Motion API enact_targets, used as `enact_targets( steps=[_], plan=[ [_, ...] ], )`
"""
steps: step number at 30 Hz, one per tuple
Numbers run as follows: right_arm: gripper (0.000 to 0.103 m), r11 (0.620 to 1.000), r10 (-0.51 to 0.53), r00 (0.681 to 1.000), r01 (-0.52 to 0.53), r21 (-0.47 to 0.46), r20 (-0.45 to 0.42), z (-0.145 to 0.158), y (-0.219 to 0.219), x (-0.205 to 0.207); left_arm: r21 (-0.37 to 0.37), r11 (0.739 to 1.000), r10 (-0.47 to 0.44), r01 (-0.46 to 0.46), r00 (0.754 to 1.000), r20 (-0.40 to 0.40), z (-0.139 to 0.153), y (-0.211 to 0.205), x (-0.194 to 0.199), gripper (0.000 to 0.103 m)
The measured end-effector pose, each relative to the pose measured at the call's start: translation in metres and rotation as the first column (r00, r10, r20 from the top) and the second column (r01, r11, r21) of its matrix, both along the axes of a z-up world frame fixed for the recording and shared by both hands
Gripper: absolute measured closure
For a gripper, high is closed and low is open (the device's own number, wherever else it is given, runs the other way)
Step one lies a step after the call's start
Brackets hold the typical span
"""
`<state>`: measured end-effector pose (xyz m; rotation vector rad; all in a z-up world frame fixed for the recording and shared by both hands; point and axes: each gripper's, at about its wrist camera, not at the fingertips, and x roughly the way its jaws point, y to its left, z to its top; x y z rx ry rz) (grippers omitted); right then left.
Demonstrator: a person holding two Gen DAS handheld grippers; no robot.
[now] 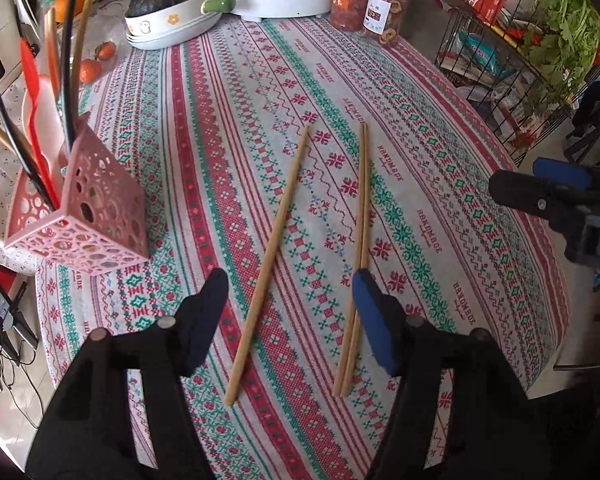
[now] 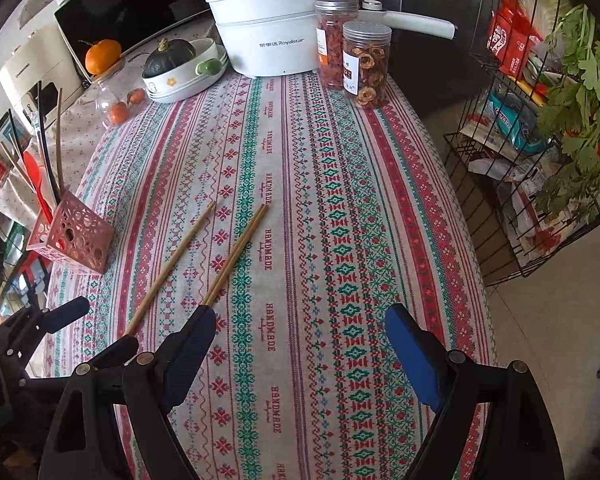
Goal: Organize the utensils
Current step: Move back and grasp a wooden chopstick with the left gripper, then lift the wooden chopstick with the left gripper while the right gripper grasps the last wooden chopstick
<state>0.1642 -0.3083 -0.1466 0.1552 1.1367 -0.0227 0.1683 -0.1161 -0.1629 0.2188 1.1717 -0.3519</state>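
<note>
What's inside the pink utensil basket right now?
The pink basket holds a red spoon, black chopsticks and wooden chopsticks, standing up. Their lower ends and the basket's bottom are hidden behind its perforated walls.

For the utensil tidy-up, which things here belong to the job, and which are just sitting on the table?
Part of the job:
- single chopstick
- pair of chopsticks
- pink utensil holder, already holding chopsticks and a red spoon
- left gripper, open over the single chopstick
- right gripper, open

Just lying about:
- white electric pot
- two snack jars
- squash in a dish
- oranges
</note>
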Motion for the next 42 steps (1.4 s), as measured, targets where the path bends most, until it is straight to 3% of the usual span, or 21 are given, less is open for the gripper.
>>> enact_targets(
  steps=[2, 7, 15, 17, 23, 31, 35, 42],
  plan=[
    [0.015, 1.000, -0.005, 1.000, 0.005, 0.001, -0.007, -0.003, -0.005, 0.002, 0.003, 1.000, 0.010, -0.010, 1.000, -0.024, -0.008, -0.008, 0.016, 0.059],
    [0.015, 1.000, -0.005, 0.999, 0.005, 0.011, -0.035, -0.011, -0.012, 0.006, 0.027, 0.998, 0.052, -0.051, 0.997, -0.052, -0.026, -0.026, 0.053, 0.080],
    [0.015, 0.999, -0.015, 0.999, 0.016, 0.031, -0.030, -0.010, -0.021, 0.010, 0.106, 0.994, 0.045, -0.038, 0.997, -0.065, -0.039, -0.047, 0.078, 0.085],
    [0.015, 0.999, -0.020, 0.999, 0.021, 0.032, -0.031, -0.010, -0.022, 0.011, 0.100, 0.995, 0.026, -0.018, 0.997, -0.078, -0.039, -0.050, 0.080, 0.092],
    [0.015, 0.999, -0.022, 0.999, 0.024, 0.026, -0.044, -0.013, -0.020, 0.011, 0.171, 0.985, -0.018, 0.022, 0.999, -0.027, -0.031, -0.051, 0.057, 0.096],
    [0.015, 1.000, -0.011, 0.999, 0.012, 0.011, -0.048, -0.014, -0.010, 0.015, 0.090, 0.995, -0.046, 0.038, 0.995, 0.089, 0.025, -0.016, 0.008, 0.096],
    [0.015, 1.000, 0.003, 0.998, -0.002, 0.008, -0.064, -0.019, 0.003, 0.022, 0.009, 0.999, -0.032, 0.031, 0.988, 0.152, 0.051, 0.012, -0.015, 0.096],
    [0.015, 0.999, 0.030, 0.995, -0.028, 0.022, -0.095, -0.032, 0.033, 0.039, -0.061, 0.998, 0.033, -0.019, 0.971, 0.236, 0.066, 0.056, -0.029, 0.096]
  ],
)
